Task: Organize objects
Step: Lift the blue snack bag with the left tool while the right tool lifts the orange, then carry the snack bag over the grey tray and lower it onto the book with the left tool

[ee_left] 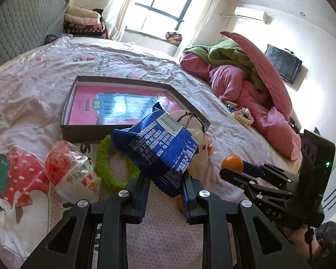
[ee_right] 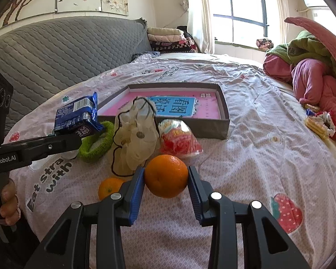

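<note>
Gripper states come first: our left gripper (ee_left: 164,192) is clamped on a blue snack packet (ee_left: 161,148), lifted off the bed just in front of the grey box, and our right gripper (ee_right: 166,187) pinches an orange (ee_right: 166,176) between its blue pads, also on the near side of that box. We take the grey box (ee_right: 212,130) as our landmark; it sits flat on the bed (ee_right: 257,157), a wide shallow tray with a pink and blue book (ee_right: 174,107) lying inside it. Well to the right of the box we see a heap of pink and green bedding (ee_right: 313,83). Against the box's near wall rests a cream mesh pouch (ee_right: 134,139) with a black drawstring, and just right of the pouch, touching the same wall, lies a red and white snack bag (ee_right: 177,141). Left of the pouch, near the box's front left corner, we see a green fuzzy ring (ee_right: 96,145). Nearer to us than the pouch, a second, smaller orange (ee_right: 109,188) lies on the sheet just beside the right gripper's left finger.
</note>
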The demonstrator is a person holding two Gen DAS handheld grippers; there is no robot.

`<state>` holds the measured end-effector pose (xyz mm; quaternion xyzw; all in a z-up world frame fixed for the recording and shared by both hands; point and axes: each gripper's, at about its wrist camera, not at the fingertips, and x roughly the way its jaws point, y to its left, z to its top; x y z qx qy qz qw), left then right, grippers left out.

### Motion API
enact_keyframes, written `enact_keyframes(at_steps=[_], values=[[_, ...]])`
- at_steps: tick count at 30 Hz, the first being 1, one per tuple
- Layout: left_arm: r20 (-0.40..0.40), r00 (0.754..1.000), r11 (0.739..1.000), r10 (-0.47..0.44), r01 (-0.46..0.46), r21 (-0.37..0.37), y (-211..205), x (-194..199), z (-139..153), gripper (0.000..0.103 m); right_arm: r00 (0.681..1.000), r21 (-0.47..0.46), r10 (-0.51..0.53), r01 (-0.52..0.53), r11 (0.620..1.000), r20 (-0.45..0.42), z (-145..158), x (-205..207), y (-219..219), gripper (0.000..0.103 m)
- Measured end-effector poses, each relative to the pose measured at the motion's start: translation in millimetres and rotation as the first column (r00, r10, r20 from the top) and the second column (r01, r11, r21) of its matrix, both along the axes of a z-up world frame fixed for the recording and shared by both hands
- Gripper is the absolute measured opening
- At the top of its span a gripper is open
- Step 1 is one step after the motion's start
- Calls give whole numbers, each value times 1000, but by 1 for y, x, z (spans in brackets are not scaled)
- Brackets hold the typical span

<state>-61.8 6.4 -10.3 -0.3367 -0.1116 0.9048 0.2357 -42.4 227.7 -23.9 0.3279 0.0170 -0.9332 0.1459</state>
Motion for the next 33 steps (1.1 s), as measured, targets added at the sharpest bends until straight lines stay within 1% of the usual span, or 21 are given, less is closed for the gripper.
enact_keyframes(at_steps=[9, 26, 33], values=[[-20, 999, 999, 37, -37, -16, -6, -8, 7, 25, 999, 6, 7, -7, 1000, -38, 17, -11, 2, 39], [-13, 996, 996, 86, -87, -25, -11, -37, 6, 25, 999, 16, 21, -20, 1000, -30, 24, -41, 3, 39], [-20, 994, 993, 111, -112, -42, -12, -44, 6, 25, 998, 23, 26, -25, 999, -54, 31, -56, 0, 39]])
